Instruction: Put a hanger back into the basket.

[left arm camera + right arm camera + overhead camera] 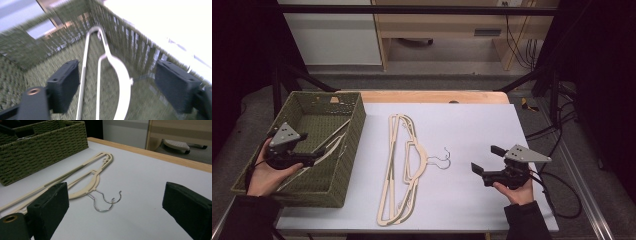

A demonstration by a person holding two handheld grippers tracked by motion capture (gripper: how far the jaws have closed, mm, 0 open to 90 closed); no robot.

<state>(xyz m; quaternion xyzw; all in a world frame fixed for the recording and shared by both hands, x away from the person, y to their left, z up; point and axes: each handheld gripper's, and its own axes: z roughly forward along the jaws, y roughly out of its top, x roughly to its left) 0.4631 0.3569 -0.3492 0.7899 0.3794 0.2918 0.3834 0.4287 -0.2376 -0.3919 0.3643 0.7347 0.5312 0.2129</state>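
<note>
A cream hanger [332, 142] lies aslant inside the green woven basket [354, 135] at the table's left. My left gripper [312, 146] hovers over the basket's near half. In the blurred left gripper view, its jaws stand wide apart above that hanger [120, 72] without touching it, so my left gripper [116, 85] is open. Two or three more cream hangers [404, 165] with wire hooks [442, 161] lie stacked in the middle of the white sheet. My right gripper [485, 157] rests open to their right, pointing at the hooks [105, 202], with nothing between its jaws.
The white sheet [472, 120] covers a wooden table whose far edge [432, 96] shows behind it. Cables [557, 135] trail off the right side. The basket's wall [37, 147] rises at the left of the right gripper view. Dark frame bars stand around the table.
</note>
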